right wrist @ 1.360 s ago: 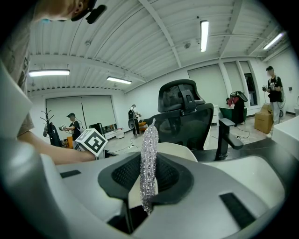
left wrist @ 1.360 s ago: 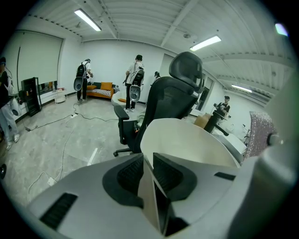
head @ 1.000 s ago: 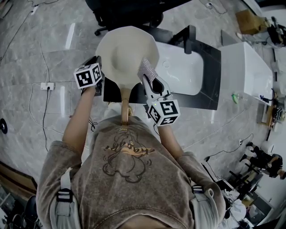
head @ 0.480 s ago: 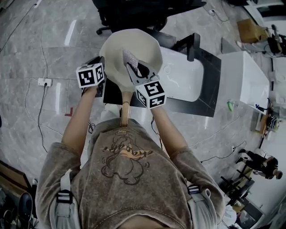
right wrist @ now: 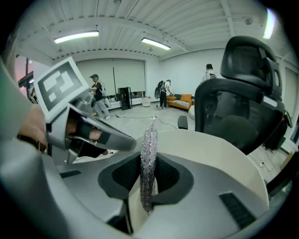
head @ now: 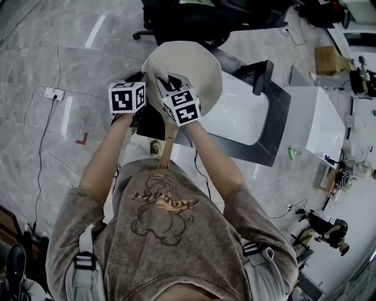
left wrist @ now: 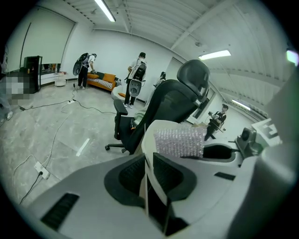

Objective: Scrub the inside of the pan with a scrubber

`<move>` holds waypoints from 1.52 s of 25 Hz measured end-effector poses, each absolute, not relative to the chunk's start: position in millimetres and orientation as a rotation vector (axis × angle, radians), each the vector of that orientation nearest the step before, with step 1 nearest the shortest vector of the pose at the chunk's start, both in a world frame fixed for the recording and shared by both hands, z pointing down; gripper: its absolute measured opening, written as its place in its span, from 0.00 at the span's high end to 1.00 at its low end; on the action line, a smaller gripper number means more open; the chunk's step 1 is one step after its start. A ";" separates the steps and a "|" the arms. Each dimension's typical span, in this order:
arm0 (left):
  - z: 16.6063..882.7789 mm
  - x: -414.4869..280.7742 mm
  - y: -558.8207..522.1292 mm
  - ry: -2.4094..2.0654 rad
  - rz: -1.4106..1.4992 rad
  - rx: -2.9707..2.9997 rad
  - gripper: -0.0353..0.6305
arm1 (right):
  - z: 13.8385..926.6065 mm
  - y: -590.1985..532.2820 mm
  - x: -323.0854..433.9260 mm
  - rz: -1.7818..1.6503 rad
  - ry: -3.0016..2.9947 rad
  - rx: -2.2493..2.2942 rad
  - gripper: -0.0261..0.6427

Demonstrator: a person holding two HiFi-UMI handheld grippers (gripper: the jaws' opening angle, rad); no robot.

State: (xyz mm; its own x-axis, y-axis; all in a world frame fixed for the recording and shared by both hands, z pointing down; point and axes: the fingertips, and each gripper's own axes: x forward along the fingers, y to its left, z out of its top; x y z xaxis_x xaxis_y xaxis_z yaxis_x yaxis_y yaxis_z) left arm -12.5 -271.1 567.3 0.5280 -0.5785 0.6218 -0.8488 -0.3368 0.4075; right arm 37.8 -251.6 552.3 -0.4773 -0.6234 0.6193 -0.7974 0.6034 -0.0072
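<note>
Left gripper [head: 144,91] clamped on the left rim of the pan [head: 197,62], right gripper [head: 166,82] closed on the scrubber [head: 158,72]: so much from the head view, with the pan held up beside the white sink [head: 235,117], the tan handle [head: 168,147] toward the person, and the scrubber at the left part of the cream inside, probably touching the wall, though hard to tell from above. In the left gripper view, thin pan wall pinched between the jaws, the scrubber just beyond, showing above the rim. In the right gripper view, silver mesh squeezed flat between the pads, pan inside spread behind, left gripper close at the left edge. For a good scrub: keep the rim grip firm, press the scrubber flat against the inside, work in circles from wall to bottom. Around: black office chair [head: 188,17] behind the pan, cables [head: 41,123] on the floor, people [left wrist: 135,79] far back in the room. In the way, only the left gripper itself, just beside the scrubber.
</note>
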 end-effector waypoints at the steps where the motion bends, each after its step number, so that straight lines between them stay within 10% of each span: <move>1: 567.5 -13.0 -271.4 -1.151 0.478 2.050 0.85 | 558.4 -253.6 33.6 0.396 -2.248 1.095 0.83; 38: 568.6 -10.9 -270.5 -1.028 0.483 2.084 0.85 | 606.1 -346.9 110.0 0.135 -1.823 1.119 0.82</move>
